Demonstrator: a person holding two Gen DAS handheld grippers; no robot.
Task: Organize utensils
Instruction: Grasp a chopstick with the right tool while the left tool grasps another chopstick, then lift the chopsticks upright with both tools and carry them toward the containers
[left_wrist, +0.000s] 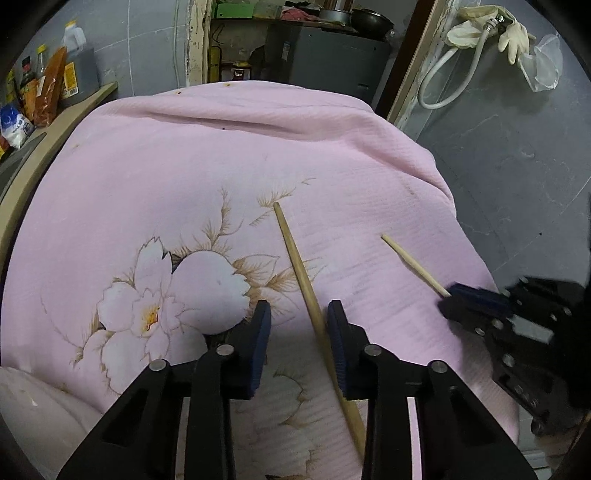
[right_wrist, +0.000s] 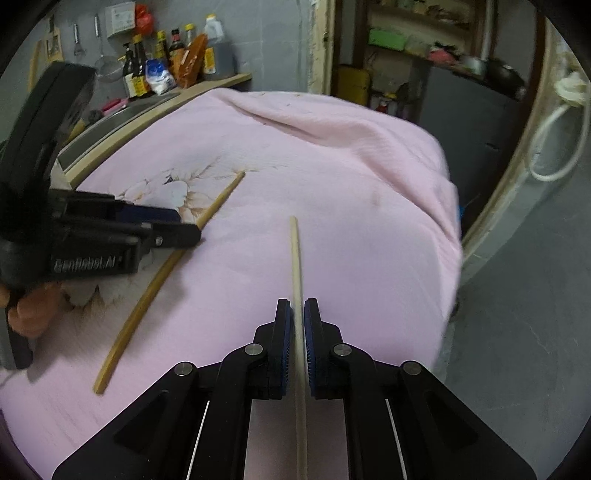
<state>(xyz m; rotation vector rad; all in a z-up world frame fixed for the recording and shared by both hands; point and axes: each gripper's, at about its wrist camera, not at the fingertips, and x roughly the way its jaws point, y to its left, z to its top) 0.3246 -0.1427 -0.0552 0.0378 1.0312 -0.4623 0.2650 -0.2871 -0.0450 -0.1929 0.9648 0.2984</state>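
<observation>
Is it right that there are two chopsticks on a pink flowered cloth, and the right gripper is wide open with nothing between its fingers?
Not quite. The two chopsticks and the pink flowered cloth are correct, but the right gripper is shut on the pale chopstick, which runs between its fingers, as the right wrist view shows. The darker chopstick lies by the left gripper.

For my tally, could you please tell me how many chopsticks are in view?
2: one chopstick between the left hand-held gripper's open jaws, another clamped in the right hand-held gripper.
</observation>
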